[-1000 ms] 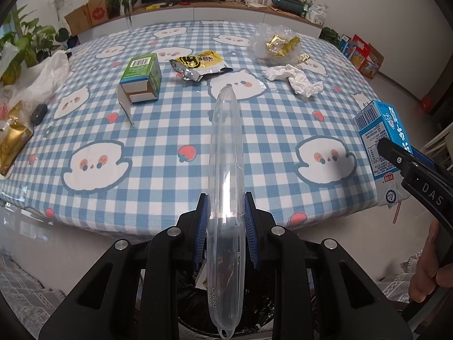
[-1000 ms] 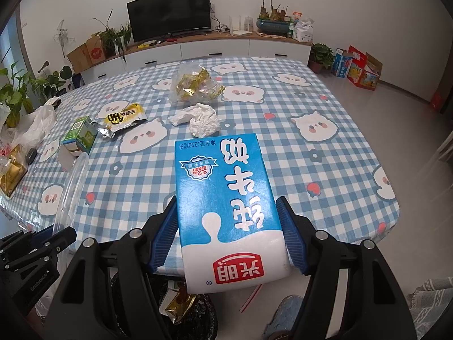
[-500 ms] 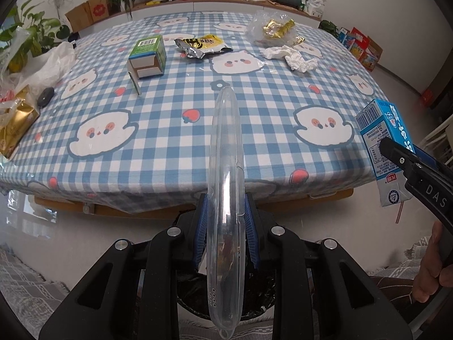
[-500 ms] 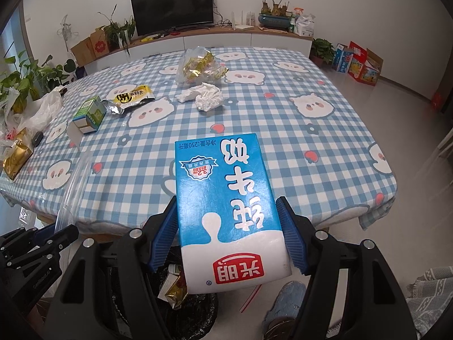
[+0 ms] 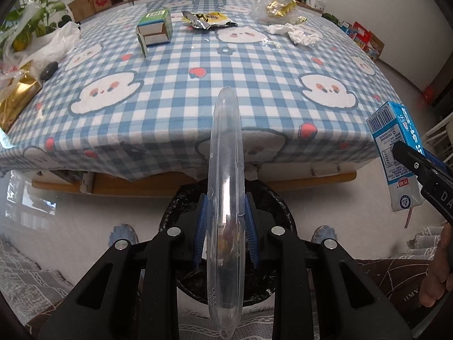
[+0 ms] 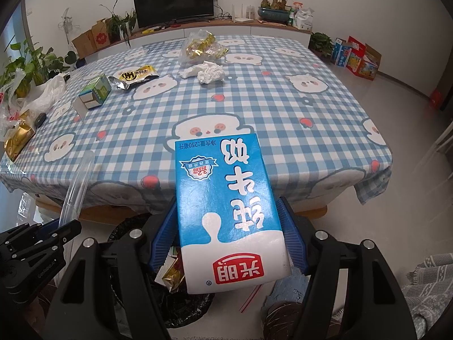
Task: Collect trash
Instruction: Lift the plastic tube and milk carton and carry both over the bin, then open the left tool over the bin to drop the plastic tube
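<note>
Now we have both loads hanging over the black-lined trash bin [image 5: 277, 209], which sits on the floor just off the near edge of the table [image 5: 170, 119]. Our left gripper [image 5: 225, 235] is clamped on a clear plastic lid [image 5: 225, 170] held on edge, its blue pads pressing both flat sides; in the left wrist view the lid runs from six o'clock up toward twelve, with its lower end already over the bin's mouth. Our right gripper [image 6: 228, 243] is clamped across the width of a blue milk carton [image 6: 226, 206], print upside down, a straw hanging off its lower end. In the right wrist view the bin [image 6: 181, 308] shows at about seven o'clock below the carton, so we judge the carton sits toward the bin's right rim rather than dead centre.

To do the drop well, we would bring the carton a little further toward the bin's middle before letting go, since it is wide and could catch the rim or tip out onto the floor. The lid is long and light; we would lower its bottom end closer to the liner and release it pointing down, so it slides in rather than bridging the rim. Releasing one item at a time keeps them from knocking together.

Still to collect on the table, seen from the left wrist: a green box [image 5: 155, 27] at eleven o'clock, a yellow snack wrapper [image 5: 209, 19] at twelve, crumpled tissue [image 5: 297, 32] and a clear bag of gold wrappers [image 5: 274, 7] at one.
</note>
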A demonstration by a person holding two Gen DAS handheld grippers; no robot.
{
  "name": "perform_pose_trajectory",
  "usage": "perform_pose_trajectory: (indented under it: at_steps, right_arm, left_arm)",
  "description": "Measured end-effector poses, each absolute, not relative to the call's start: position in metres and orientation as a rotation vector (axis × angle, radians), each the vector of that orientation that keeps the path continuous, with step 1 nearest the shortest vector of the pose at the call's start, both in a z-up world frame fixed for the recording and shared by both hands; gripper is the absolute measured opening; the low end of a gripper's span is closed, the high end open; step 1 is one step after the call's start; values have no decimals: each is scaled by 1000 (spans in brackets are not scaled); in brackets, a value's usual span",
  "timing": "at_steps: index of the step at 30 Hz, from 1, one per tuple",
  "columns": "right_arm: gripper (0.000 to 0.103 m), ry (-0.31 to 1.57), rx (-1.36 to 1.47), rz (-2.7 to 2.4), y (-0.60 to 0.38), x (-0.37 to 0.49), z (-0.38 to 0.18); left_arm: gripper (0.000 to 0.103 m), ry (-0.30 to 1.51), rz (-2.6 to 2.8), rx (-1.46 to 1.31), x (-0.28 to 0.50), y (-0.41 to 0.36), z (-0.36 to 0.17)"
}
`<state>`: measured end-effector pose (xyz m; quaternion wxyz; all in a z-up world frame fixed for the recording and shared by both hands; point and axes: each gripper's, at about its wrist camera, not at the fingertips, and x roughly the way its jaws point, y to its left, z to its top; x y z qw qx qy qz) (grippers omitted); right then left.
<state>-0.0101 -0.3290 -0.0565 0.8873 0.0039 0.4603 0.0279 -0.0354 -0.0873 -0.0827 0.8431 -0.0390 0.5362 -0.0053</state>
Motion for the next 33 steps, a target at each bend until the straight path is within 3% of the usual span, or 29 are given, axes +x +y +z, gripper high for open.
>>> perform_pose_trajectory:
  at_steps: [33]
  right_arm:
    - [64,1115,18,-42,-342,-23,-168]
  left_arm:
    - [25,1211,-9,-91,-57,-106,-200]
